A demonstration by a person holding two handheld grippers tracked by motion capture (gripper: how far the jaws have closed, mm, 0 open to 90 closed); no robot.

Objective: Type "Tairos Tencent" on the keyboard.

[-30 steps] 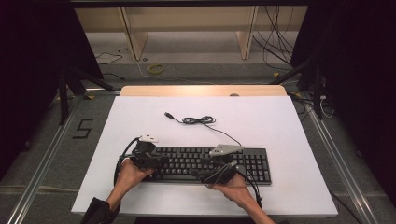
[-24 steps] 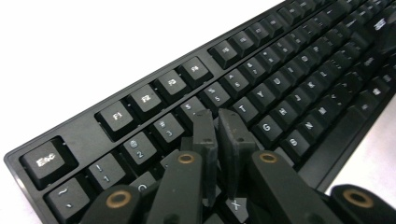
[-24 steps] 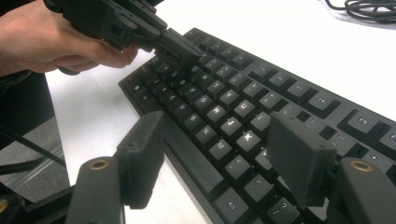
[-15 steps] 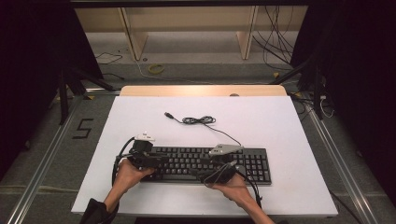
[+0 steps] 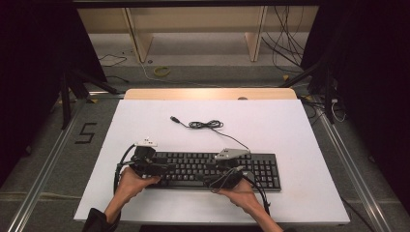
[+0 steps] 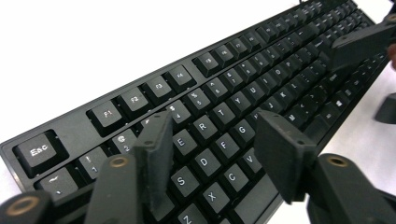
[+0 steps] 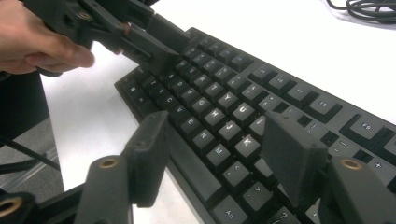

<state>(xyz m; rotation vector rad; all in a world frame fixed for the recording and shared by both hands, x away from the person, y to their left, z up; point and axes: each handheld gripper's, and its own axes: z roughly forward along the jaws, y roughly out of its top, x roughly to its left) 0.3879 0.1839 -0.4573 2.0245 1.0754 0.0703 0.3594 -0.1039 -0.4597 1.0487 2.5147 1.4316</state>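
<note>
In the high view, a black keyboard (image 5: 212,170) lies flat near the front edge of the white counter (image 5: 290,130), its cord (image 5: 205,124) trailing back in a loose tangle toward the middle. The left gripper (image 5: 162,169) sits at the keyboard's left end and the right gripper (image 5: 217,175) over its middle part, each held in a hand that comes in from below.

In the left gripper view, the jaws stand open over the letter keys at the left of the keyboard (image 6: 219,107), not closed on anything. The other gripper (image 6: 359,44) hovers farther along the rows.

In the right gripper view, the jaws are likewise open, spread above the keys around the home row of the keyboard (image 7: 233,116), with the left gripper (image 7: 154,44) and its hand (image 7: 42,39) beyond.

The keyboard looks like a stiff, light plastic slab, long enough to tip if lifted from one end. Its keys give and could pop off under a pinch, so the safer hold is probably on the solid frame edges, one gripper near each end, with slack left in the cord.
</note>
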